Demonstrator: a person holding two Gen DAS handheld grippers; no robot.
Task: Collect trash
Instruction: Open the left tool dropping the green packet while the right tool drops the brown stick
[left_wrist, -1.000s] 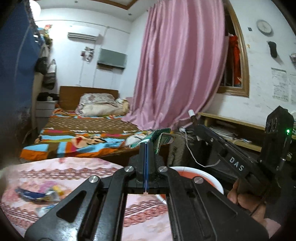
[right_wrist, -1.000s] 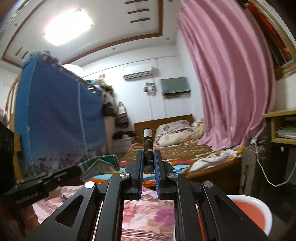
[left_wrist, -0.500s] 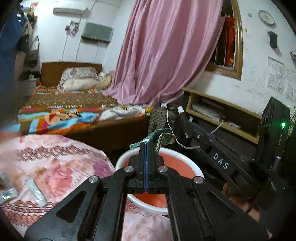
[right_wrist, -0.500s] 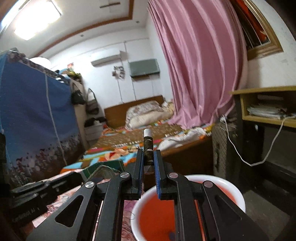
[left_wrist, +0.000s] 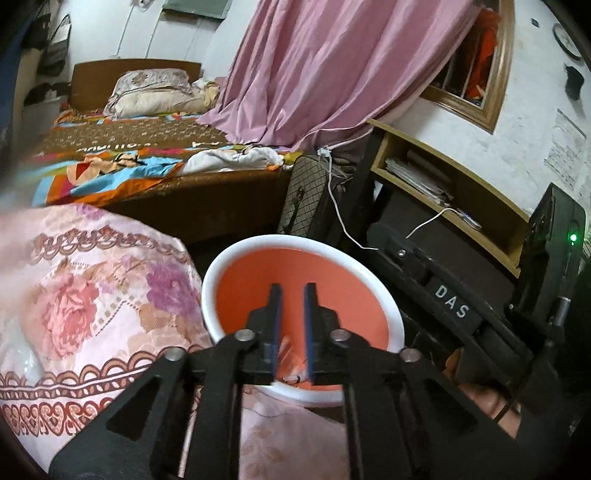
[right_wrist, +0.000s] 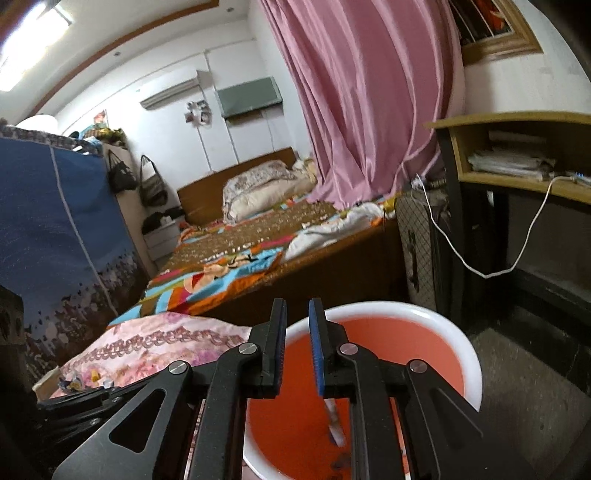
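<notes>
My left hand-held gripper (left_wrist: 292, 291) is tilted down over the round plastic basin with a white rim and orange-red inside (left_wrist: 295, 240). Its jaws are opening and already stand apart, gripping nothing. A small crinkled clear wrapper (left_wrist: 290, 356) shows low in the gap between them, blurred, inside the basin and free of both blue pads.

My right hand-held gripper (right_wrist: 297, 306) is over the same basin from the other side. Its jaws are opening too, with a clear gap and nothing pressed between them. Under its right finger a slim whitish stick-shaped scrap (right_wrist: 334, 424) sits blurred against the orange interior. I cannot tell whether it is falling or lying on the bottom.

The basin stands just beside the edge of the tabletop covered in a pink floral cloth (left_wrist: 92, 295). In the right wrist view a few small colourful scraps of litter (right_wrist: 77, 382) lie on that cloth — well apart from the basin. A bed with a bright patchwork cover (right_wrist: 221, 273) lies beyond.
</notes>
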